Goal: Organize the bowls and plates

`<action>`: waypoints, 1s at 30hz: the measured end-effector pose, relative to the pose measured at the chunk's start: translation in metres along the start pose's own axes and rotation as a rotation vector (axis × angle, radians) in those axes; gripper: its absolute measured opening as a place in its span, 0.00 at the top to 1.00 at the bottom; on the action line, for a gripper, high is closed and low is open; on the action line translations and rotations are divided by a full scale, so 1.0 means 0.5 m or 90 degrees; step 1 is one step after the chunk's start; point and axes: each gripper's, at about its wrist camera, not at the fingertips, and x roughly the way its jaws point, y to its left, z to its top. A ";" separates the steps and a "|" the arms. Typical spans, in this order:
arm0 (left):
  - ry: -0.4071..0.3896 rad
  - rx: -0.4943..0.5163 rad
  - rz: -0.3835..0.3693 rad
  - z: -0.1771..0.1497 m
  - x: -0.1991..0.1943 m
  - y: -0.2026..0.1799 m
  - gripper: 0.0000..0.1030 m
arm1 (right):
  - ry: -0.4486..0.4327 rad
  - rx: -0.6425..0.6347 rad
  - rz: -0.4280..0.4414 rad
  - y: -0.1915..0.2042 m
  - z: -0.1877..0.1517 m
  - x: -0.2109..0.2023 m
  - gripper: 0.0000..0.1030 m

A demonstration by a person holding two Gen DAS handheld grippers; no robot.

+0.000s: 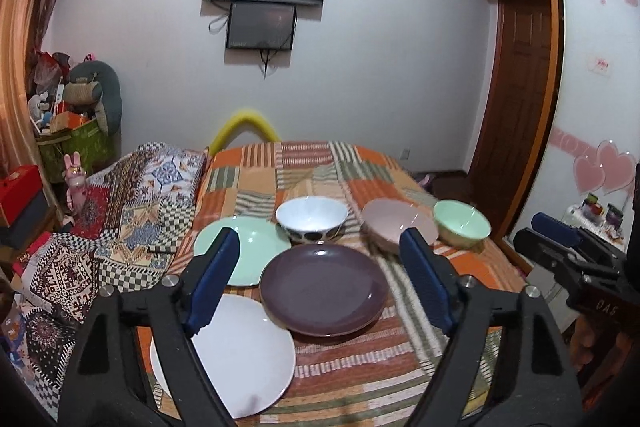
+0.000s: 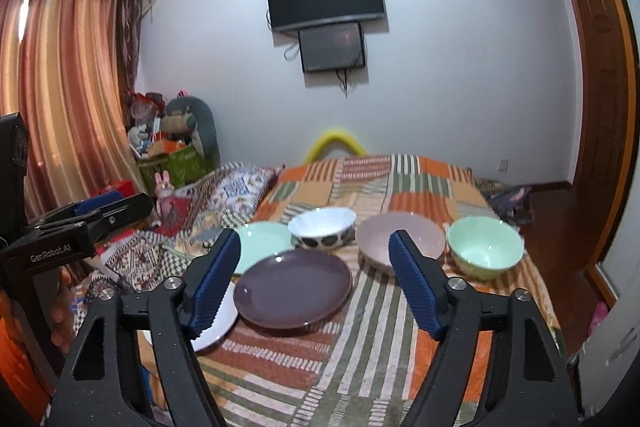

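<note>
On the striped bedspread lie a purple plate, a mint green plate behind it on the left, and a white plate in front on the left. Behind stand a white bowl with dark spots, a pink bowl and a mint green bowl. My left gripper is open and empty above the purple plate. My right gripper is open and empty, also above it.
The dishes sit on a bed with an orange striped cover. A patterned quilt lies bunched at the left. Boxes and toys crowd the left corner. A wooden wardrobe and door stand right.
</note>
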 end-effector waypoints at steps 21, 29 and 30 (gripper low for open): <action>0.235 -0.037 0.020 -0.086 0.328 0.174 0.61 | 0.186 0.029 -0.019 -0.045 -0.045 0.219 0.55; 0.295 -0.070 -0.012 -0.122 0.419 0.202 0.72 | 0.250 0.042 -0.025 -0.062 -0.086 0.294 0.65; 0.299 -0.068 -0.013 -0.126 0.428 0.203 0.72 | 0.258 0.043 -0.026 -0.064 -0.090 0.300 0.65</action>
